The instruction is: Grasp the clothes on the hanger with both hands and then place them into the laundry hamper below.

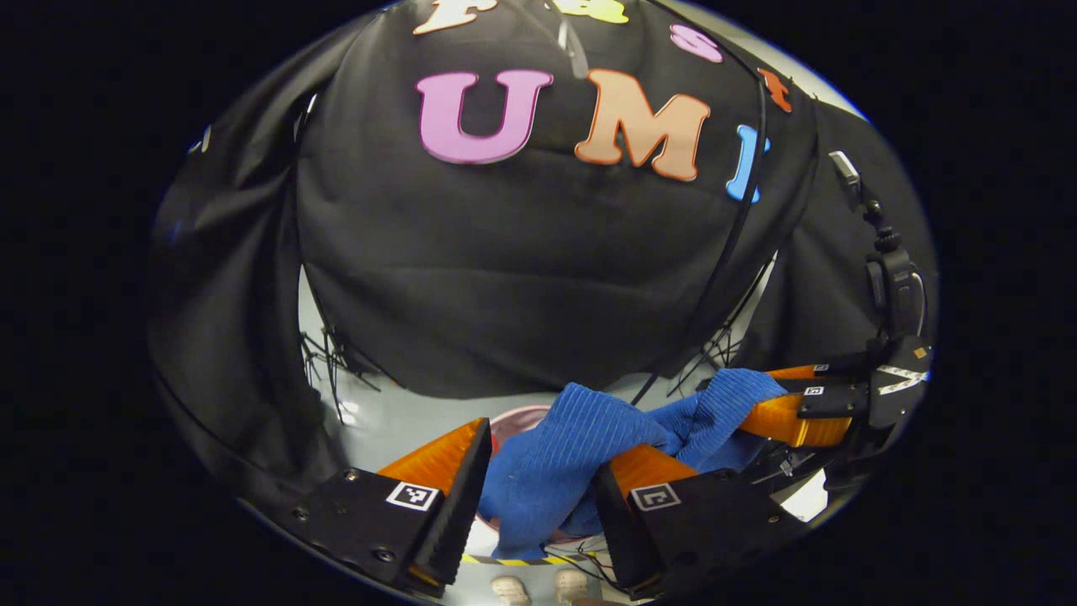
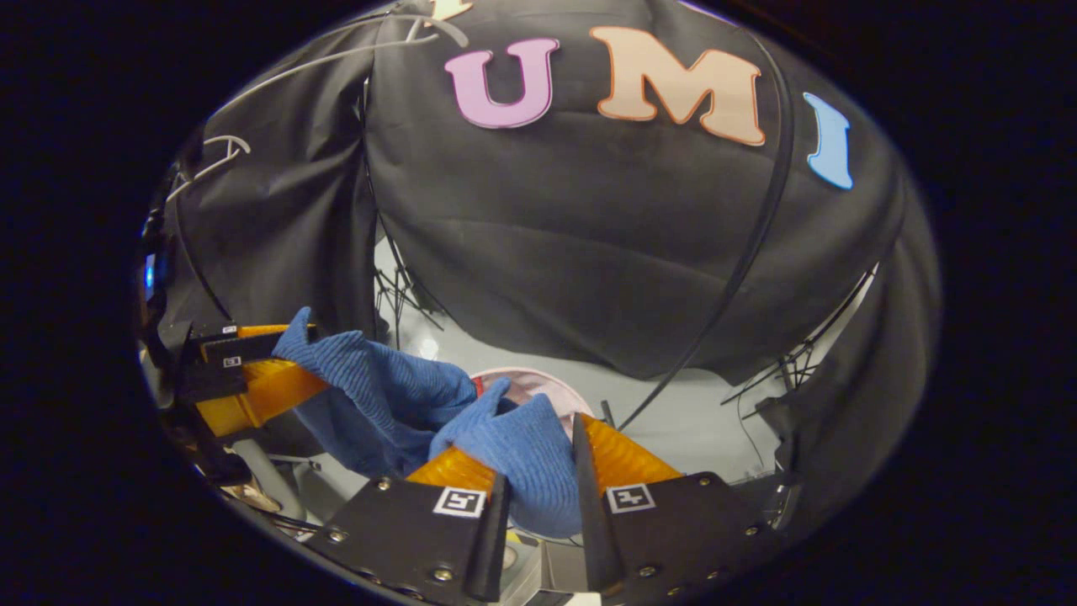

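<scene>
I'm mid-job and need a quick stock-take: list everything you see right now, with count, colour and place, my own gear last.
Garment: one, blue ribbed cloth, stretched between both grippers above the hamper.
Hamper: one, pinkish rim, on the floor below and behind the garment, mostly hidden.
Hanger: one, pale, bare, up near the booth wall in the right gripper view.
Floor: pale grey, under the black cloth wall.
Tape: one yellow-and-black strip, on the floor below the left gripper.
Left hand-held gripper: one, fingers closed on the garment.
Right hand-held gripper: one, fingers closed on the garment.
</scene>
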`<move>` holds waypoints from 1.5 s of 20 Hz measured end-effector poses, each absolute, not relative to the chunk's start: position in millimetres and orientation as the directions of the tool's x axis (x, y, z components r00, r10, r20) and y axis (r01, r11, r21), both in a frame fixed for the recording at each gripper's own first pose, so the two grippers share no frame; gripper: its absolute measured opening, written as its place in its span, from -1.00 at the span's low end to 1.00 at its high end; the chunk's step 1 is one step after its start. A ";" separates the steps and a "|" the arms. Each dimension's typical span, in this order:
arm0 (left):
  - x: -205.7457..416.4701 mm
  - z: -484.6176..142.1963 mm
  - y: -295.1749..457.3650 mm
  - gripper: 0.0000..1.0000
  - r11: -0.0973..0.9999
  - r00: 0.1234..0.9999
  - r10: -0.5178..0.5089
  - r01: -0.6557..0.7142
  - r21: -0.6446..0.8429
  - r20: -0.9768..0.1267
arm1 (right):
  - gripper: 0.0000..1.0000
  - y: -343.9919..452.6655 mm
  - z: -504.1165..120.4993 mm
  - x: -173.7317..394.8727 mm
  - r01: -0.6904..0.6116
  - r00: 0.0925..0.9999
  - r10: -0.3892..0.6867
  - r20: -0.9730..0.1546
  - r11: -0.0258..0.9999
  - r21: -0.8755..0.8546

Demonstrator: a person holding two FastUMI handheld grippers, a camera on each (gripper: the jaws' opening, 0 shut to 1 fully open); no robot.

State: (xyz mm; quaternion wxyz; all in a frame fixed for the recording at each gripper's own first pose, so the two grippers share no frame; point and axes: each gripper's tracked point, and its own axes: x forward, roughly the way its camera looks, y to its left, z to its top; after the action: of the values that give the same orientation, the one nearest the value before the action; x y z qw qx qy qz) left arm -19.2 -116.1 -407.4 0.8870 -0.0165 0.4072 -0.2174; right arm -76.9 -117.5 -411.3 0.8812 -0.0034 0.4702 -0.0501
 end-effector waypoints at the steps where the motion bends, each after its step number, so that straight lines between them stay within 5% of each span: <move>1: -27.3 -419.9 -112.6 0.37 0.907 0.547 -0.389 0.368 -0.205 -0.742 | -0.24 -116.1 -416.3 -78.8 0.077 0.545 -0.086 -0.834 0.996 -0.053; 6: -44.0 -448.0 -109.5 0.39 0.909 0.462 -0.378 0.348 -0.229 -0.802 | -0.24 -116.5 -418.5 -78.1 0.068 0.524 -0.081 -0.848 0.996 -0.053; 12: -31.6 -427.9 -110.7 0.39 0.912 0.520 -0.386 0.338 -0.231 -0.762 | -0.24 -106.4 -391.6 -70.5 0.082 0.601 -0.072 -0.796 0.996 -0.029; 17: -6.7 -366.8 -128.2 0.48 0.897 0.630 -0.434 0.368 -0.244 -0.645 | -0.24 -104.2 -335.8 -50.3 0.110 0.714 -0.088 -0.694 0.994 -0.014; 22: 18.4 -279.7 -141.1 0.29 0.878 0.734 -0.477 0.418 -0.232 -0.483 | -0.24 -104.1 -266.6 -31.3 0.141 0.829 -0.110 -0.549 0.990 0.014; 30: 36.5 -154.4 -142.7 0.28 0.878 0.849 -0.473 0.432 -0.205 -0.235 | -0.24 -103.9 -155.2 -26.0 0.159 0.943 -0.142 -0.302 0.987 0.033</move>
State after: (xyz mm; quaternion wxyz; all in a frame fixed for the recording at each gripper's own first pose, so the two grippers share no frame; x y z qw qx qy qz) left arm 36.5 -142.7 -154.4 0.9588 -0.0724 0.1403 -0.2360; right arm -26.0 -103.9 -155.2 0.9851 0.0285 0.1512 -0.0764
